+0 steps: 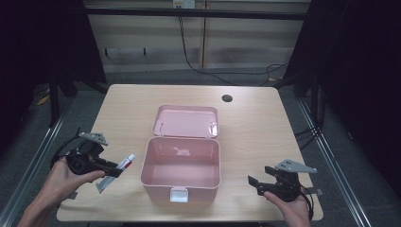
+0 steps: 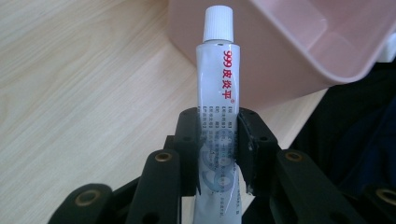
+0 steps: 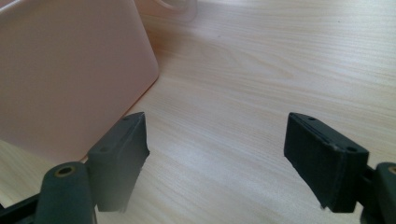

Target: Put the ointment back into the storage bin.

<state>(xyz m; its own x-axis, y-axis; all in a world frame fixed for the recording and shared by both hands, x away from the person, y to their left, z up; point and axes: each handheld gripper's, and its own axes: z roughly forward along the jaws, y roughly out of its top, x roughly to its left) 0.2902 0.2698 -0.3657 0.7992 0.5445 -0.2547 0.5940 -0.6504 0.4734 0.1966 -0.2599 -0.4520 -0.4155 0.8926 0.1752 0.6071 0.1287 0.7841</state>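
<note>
The left gripper (image 1: 115, 169) held a white ointment tube (image 2: 218, 107) tightly between its jaws, just left of the open pink box (image 1: 181, 176) on the table (image 1: 255, 123). The right gripper (image 1: 255, 184) stood wide apart and empty, right of the box.

The pink box (image 1: 180, 171) stands open at the lower centre of the high view, its lid (image 1: 185, 121) lying flat behind it toward the upper centre; together they block the middle strip of the table (image 1: 255, 132). The box's mouth is open from above. Bare wood lies wide to the right and left of the box and along the upper edge. At lower left, the tube (image 1: 118, 169) in the left gripper (image 1: 109, 168) juts toward the box's left wall with a narrow gap between. At lower right, the right gripper (image 1: 254, 184) sits just beside the box's right wall.
</note>
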